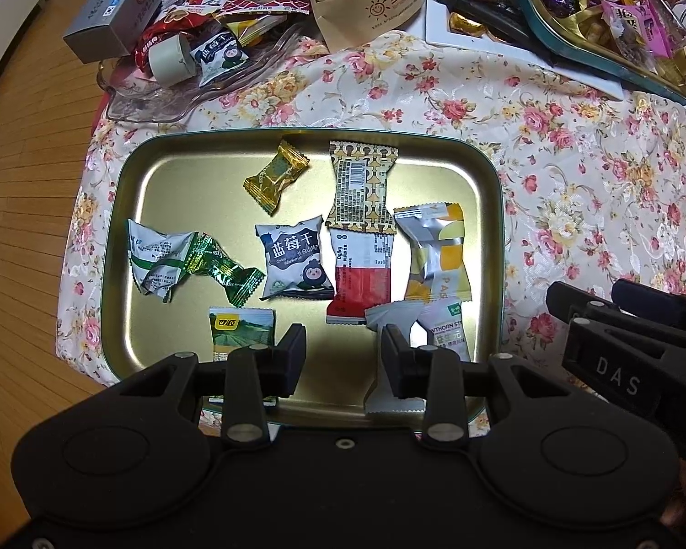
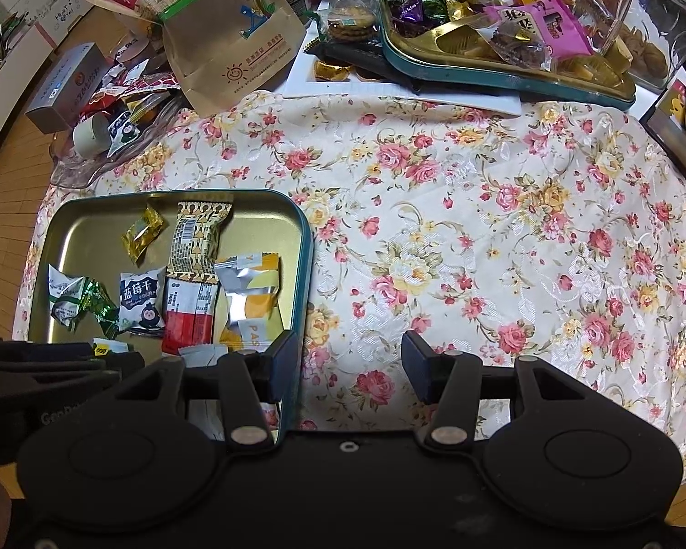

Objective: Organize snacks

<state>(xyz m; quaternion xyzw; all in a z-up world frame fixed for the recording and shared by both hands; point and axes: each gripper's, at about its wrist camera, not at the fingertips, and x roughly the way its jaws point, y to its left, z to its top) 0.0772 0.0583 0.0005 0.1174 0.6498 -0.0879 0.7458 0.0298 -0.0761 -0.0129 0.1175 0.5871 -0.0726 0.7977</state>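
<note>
Snacks are lying loose in the gold tin tray (image 1: 480,174) in front of me: blueberry packet (image 1: 295,261) mid-tray, red-and-white bar (image 1: 363,279) touching it, brown bar (image 1: 363,187) above, gold candy (image 1: 276,174), green-wrapped candy (image 1: 224,270).

My left gripper (image 1: 343,359) is hanging straight down over the tray's near edge, jaws parted, gripping nothing. A grey-white packet (image 1: 391,320) is lying under the right-hand finger, a green-yellow packet (image 1: 240,329) beside the other.

My right gripper (image 2: 350,366) is hovering over the flowered cloth (image 2: 503,238), jaws also parted and empty, one finger overlapping the tray's teal wall.

Risks, as I am judging them:
- Wrappers are overlapping; closing here could pinch two at once.
- Foil is slick; a corner grip may slip.
- The two grippers are sitting near each other; crossing could knock them together.
- Nudging the wall could slide the tray.
</note>
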